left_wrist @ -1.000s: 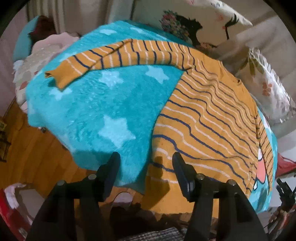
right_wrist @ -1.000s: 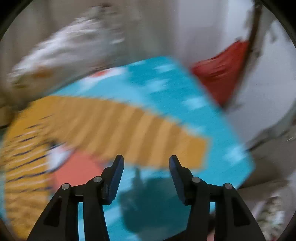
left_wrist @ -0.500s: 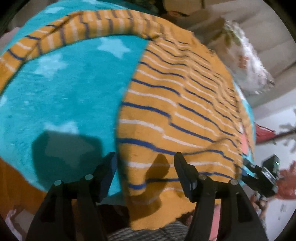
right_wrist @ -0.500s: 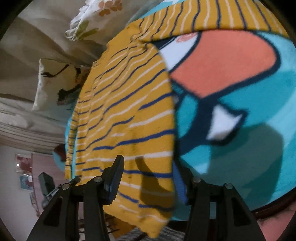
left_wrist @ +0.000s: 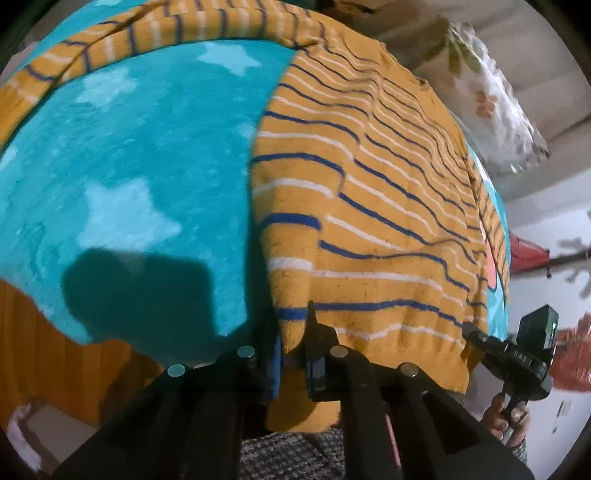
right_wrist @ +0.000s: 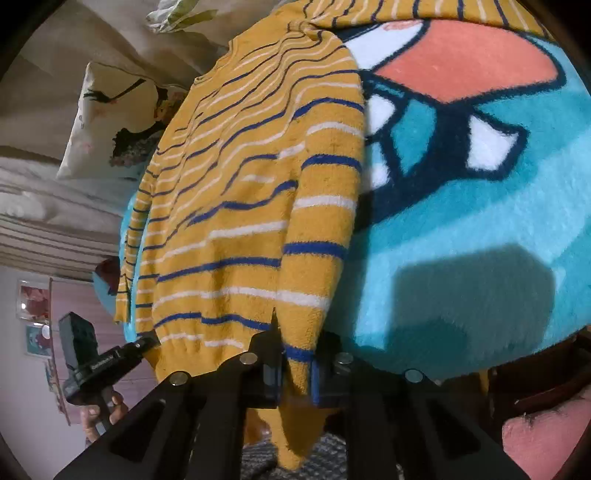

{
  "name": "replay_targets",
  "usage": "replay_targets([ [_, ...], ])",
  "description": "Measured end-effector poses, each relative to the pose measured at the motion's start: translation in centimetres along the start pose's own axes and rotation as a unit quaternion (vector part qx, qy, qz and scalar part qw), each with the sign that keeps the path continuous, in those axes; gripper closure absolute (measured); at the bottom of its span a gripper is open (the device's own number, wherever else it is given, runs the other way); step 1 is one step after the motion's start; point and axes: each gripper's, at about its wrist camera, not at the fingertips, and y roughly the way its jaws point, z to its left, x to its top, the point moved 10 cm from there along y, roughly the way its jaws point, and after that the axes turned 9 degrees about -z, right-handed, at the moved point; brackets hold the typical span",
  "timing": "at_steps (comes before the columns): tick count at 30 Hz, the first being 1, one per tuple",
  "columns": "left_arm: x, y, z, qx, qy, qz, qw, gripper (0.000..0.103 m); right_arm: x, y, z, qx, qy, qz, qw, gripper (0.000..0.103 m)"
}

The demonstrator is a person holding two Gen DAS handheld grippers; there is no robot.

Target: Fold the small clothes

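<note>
We have the yellow striped sweater [left_wrist: 369,206] spread flat on the teal star blanket [left_wrist: 129,155], filling the right half of the left wrist view, and both tongs have just been closing on its bottom hem. The left gripper [left_wrist: 293,354] is clenched on the hem's corner at lower centre; the right gripper [right_wrist: 293,365] is clenched on the opposite corner, low in its own frame. Two corners pinched, so we judge this the start of the bottom-up fold. To do it well we lift both corners together, keep the hem taut between them, and carry it toward the neckline at the top so the stripes stay square. One sleeve [left_wrist: 147,33] lies stretched across the upper left, untucked, and may drag. The hem hangs over the blanket's near edge, so we have free room beneath. Floral pillows [left_wrist: 491,99] crowd the upper right, just past the collar; we stop short of them.
</note>
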Motion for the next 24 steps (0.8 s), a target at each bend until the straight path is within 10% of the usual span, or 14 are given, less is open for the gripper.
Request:
replay_targets([
  [11, -5.3, -3.7, 0.2, 0.047, -0.017, -0.024, 0.9985, 0.094, -3.5, -3.3, -2.5, -0.017, -0.065, 0.05, 0.997, 0.095],
  [16, -6.3, -3.6, 1.9, 0.076, -0.049, -0.031, 0.9954, 0.077, -3.8, -4.0, -3.6, -0.01, -0.071, 0.053, 0.996, 0.09],
  [24, -5.2, -7.5, 2.5, 0.099, -0.065, -0.086, 0.9892, 0.066, 4.1, -11.1, -9.3, -0.029, -0.026, -0.082, 0.996, 0.084],
])
